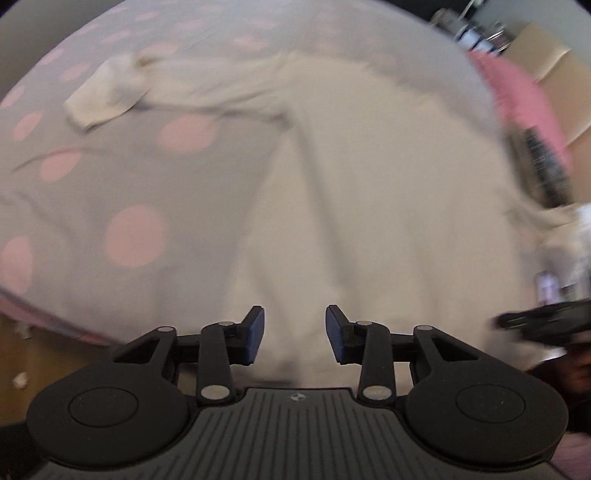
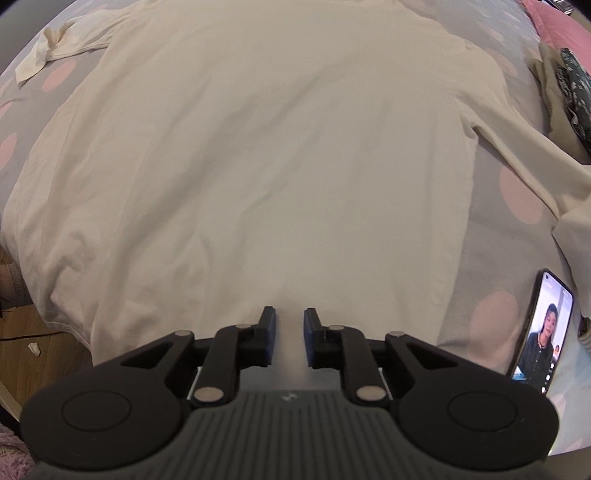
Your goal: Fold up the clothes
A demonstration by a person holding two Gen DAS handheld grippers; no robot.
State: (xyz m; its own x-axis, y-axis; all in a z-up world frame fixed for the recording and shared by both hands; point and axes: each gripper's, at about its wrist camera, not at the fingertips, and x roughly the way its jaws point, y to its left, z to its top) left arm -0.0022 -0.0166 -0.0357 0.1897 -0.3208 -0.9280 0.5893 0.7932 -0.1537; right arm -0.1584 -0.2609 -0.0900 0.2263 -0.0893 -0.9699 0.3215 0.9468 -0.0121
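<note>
Left tool (image 1: 294, 334) hovers low over the near hem area of the cream long-sleeve shirt (image 1: 369, 192), jaws wide apart, nothing between the blue pads (image 1: 256, 334); view is motion-blurred. Right tool (image 2: 290, 338) sits over the hem too, pointing up the shirt's middle, jaws part open w/ a narrower gap, holding nothing. Shirt (image 2: 258, 147) lies spread flat on the bed's grey sheet w/ pink dots (image 2: 517, 192), body filling most of the right view. One sleeve (image 2: 55, 44) runs off far left, cuff crumpled; other sleeve (image 2: 524, 155) angles to the right edge. Near hem hangs at the bed edge, wood floor (image 2: 44, 354) below at left. Phone (image 2: 543, 332) w/ lit screen lies just beside the shirt's right side, near right tool. Dark patterned cloth (image 2: 576, 92) and pink fabric (image 2: 561, 26) at far right. Open sheet on both sides of the shirt body.
</note>
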